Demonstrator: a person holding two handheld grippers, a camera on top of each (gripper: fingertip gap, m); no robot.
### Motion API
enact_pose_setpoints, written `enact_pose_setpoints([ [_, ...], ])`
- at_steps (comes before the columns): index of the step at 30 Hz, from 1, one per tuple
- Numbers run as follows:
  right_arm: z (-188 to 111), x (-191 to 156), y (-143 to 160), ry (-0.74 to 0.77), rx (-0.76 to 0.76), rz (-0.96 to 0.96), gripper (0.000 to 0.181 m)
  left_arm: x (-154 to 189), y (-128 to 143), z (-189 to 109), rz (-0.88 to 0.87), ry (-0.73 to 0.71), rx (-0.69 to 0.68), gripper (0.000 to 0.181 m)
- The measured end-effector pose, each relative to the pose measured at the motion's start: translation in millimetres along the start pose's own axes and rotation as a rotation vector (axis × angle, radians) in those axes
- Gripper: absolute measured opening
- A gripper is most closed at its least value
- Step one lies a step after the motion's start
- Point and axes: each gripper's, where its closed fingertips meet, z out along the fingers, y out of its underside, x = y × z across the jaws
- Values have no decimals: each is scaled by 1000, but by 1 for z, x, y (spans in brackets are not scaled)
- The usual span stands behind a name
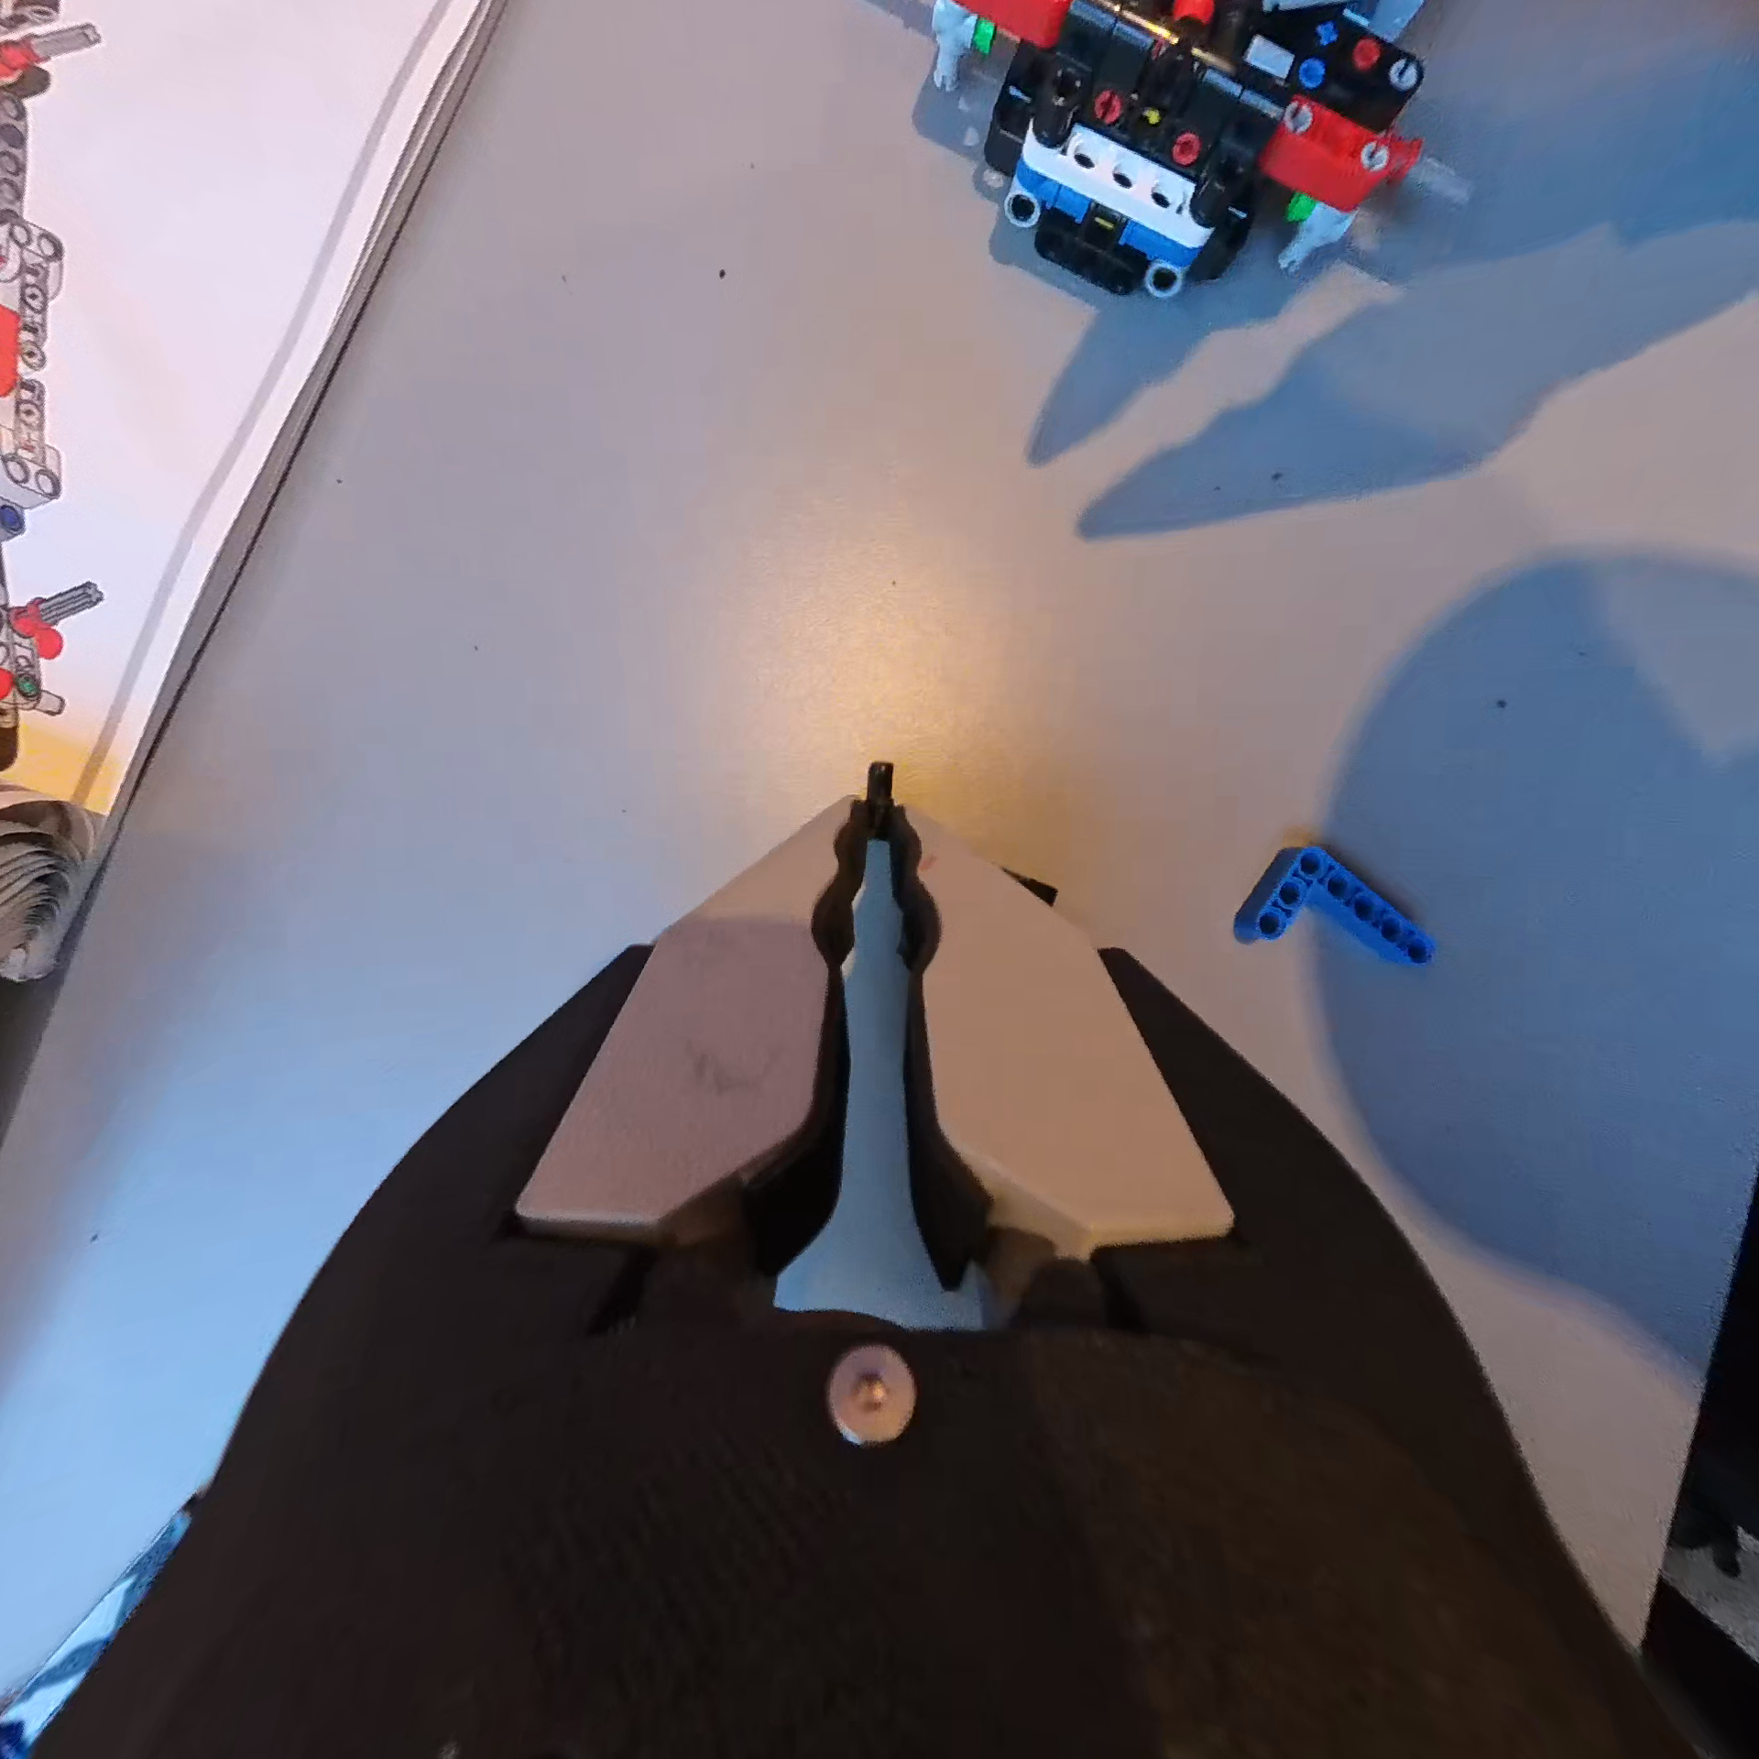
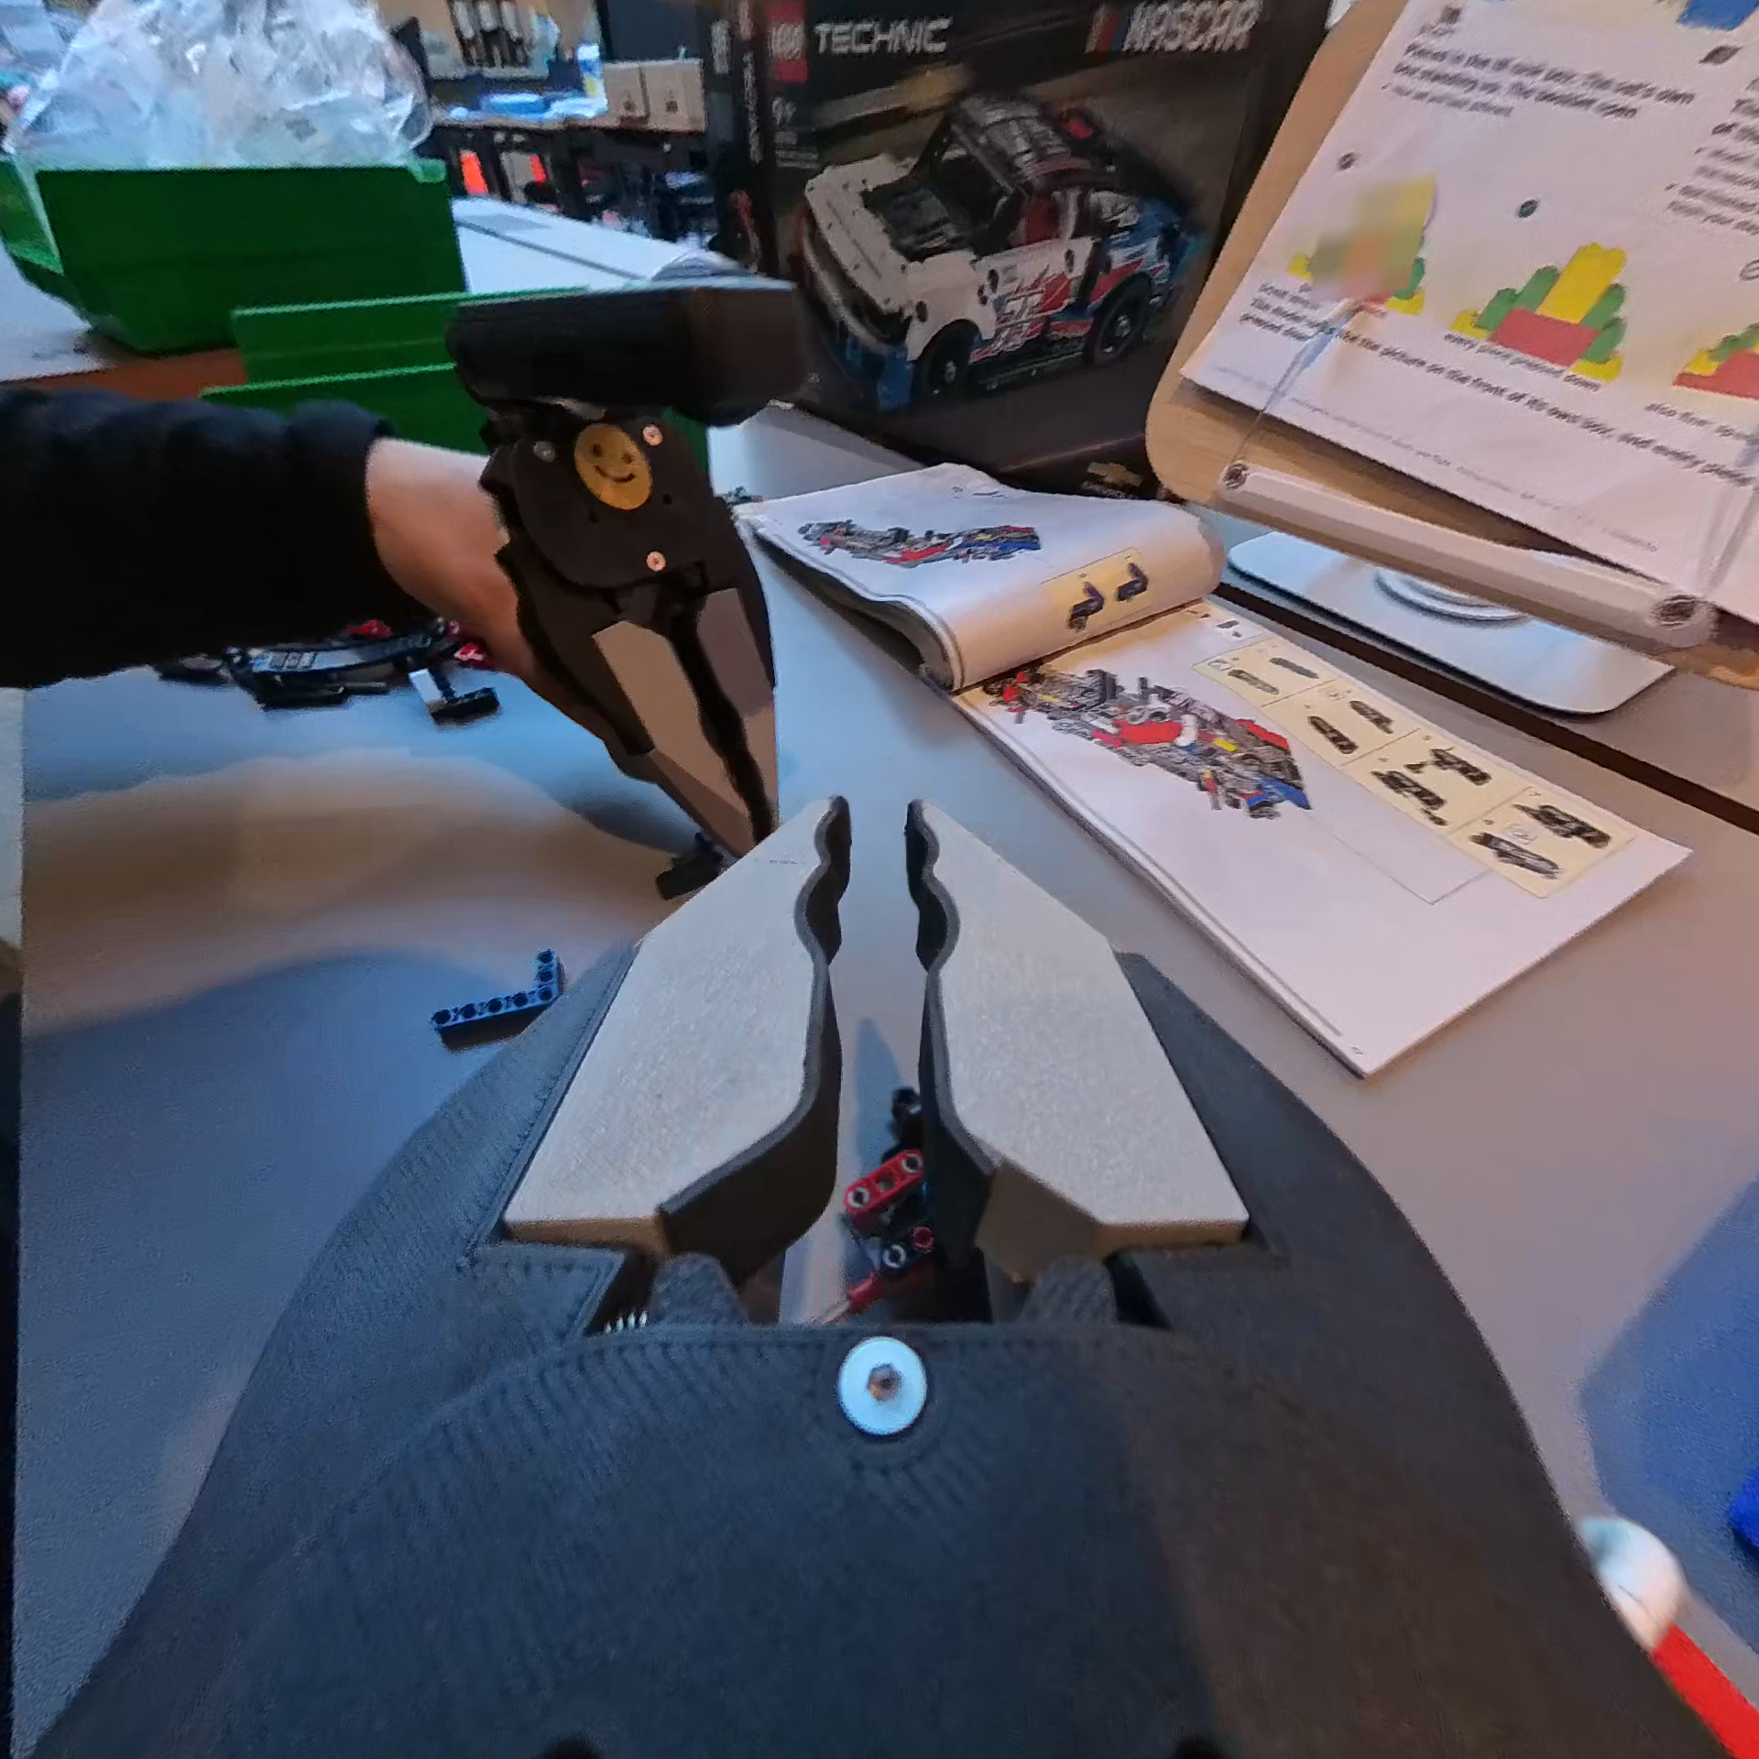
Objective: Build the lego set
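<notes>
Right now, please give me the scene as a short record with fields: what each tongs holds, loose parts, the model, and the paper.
left tongs: shut on a small black pin, tips low over the table
right tongs: open, holding nothing
loose part: blue L-shaped beam lying flat on the table, right of the left tongs
model: partly built car assembly, black, red, white and blue, farther ahead
paper: open instruction booklet flat on the table
</notes>
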Motion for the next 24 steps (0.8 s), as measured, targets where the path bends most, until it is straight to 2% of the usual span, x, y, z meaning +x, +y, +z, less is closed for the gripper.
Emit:
enact_pose_setpoints([
  [4,14,-32,19,-142,-111,-19,11,-5,-2,-4,8,-63,36,2],
  [6,18,-42,23,-167,-142,-31,12,1,-11,-17,14,-97,103,2],
  [8,20,-51,22,-193,-145,-19,13,16,-26,-36,19,-141,228,2],
  [10,19,-57,17,-222,-121,-1,13,33,-41,-55,-24,-187,409,1],
  [12,20,-61,13,-243,-98,1,13,45,-46,-69,-72,-255,576,1],
  [15,28,-64,7,-268,-70,-7,13,53,-34,-84,-41,-405,733,1],
  [17,36,-69,1,-296,-57,-21,13,53,-20,-88,6,-491,754,1],
  [24,78,-81,-22,-364,-34,-89,12,49,-2,-118,-35,-525,909,1],
])
